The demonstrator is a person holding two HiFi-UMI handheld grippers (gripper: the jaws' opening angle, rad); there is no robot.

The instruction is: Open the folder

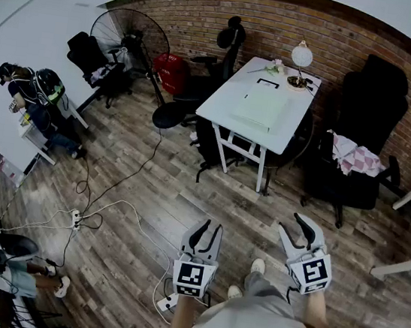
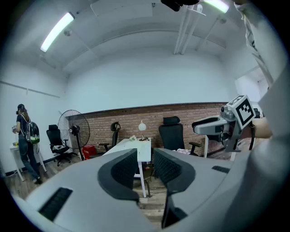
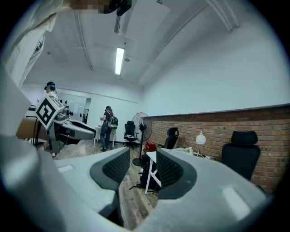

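A pale, closed folder [image 1: 261, 107] lies flat on the white table [image 1: 224, 113] across the room, by the brick wall. Both grippers hang over the wooden floor, well short of the table. My left gripper [image 1: 208, 232] is open with nothing between its jaws; its own view shows the jaws apart [image 2: 145, 165], aimed toward the table [image 2: 144, 152]. To its right, my right gripper [image 1: 295, 227] is open and empty too [image 3: 142, 165], with the table's corner [image 3: 152, 158] seen between its jaws. Each gripper shows at the edge of the other's view.
A globe lamp [image 1: 302, 56] and small items sit at the table's far end. Black office chairs [image 1: 369, 107] flank the table, one holding a checked cloth [image 1: 355, 154]. A standing fan [image 1: 129, 35], floor cables [image 1: 108, 210] and a power strip [image 1: 75, 217] lie left. A person [image 1: 37, 94] stands at a left desk.
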